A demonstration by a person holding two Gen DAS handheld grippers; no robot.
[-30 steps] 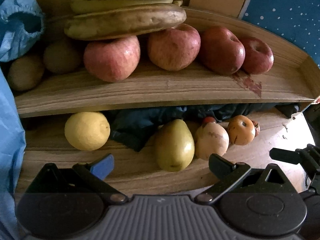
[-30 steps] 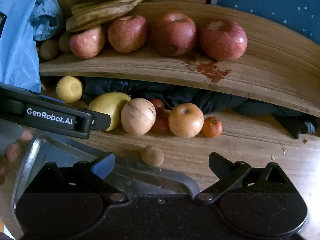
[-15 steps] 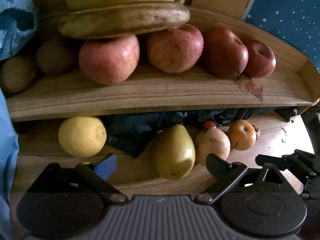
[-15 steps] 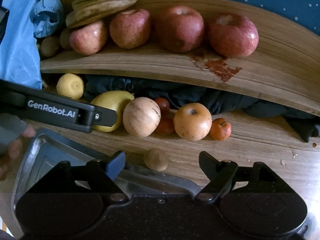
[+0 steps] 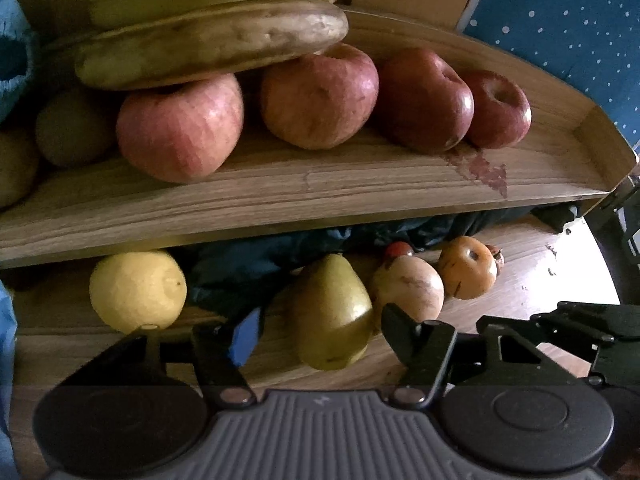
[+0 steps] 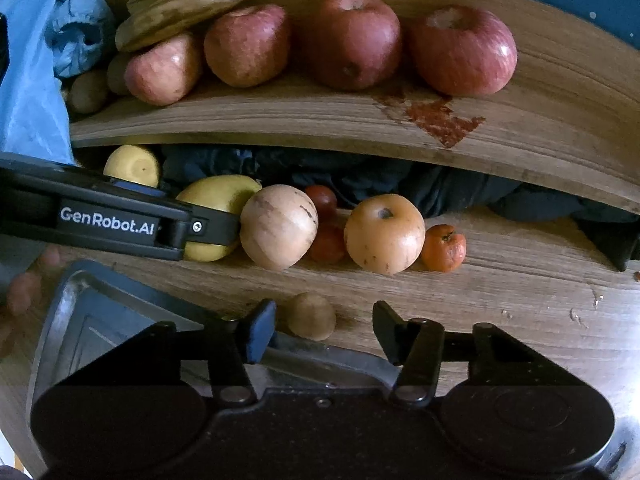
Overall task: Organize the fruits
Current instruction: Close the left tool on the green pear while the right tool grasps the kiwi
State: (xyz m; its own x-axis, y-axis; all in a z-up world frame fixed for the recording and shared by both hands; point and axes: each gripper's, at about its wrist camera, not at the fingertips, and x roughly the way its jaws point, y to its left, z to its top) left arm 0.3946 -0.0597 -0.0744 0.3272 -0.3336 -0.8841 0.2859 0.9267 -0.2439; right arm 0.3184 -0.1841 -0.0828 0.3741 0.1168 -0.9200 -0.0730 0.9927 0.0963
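Left wrist view: my left gripper (image 5: 318, 330) brackets the pear (image 5: 331, 314) on the table (image 5: 520, 280); its jaws have just been closing, contact unclear.

Right wrist view: my right gripper (image 6: 324, 330), jaws just closing, stands half-wide around a small brown fruit (image 6: 311, 316), pads clear, beside the metal tray (image 6: 100, 320).

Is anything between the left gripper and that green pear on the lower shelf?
Nothing visible blocks it. The left gripper, whose jaws have just been closing, already has the green pear between its fingers, though the pads do not visibly press on it. A tan round fruit sits close against the pear's right side.
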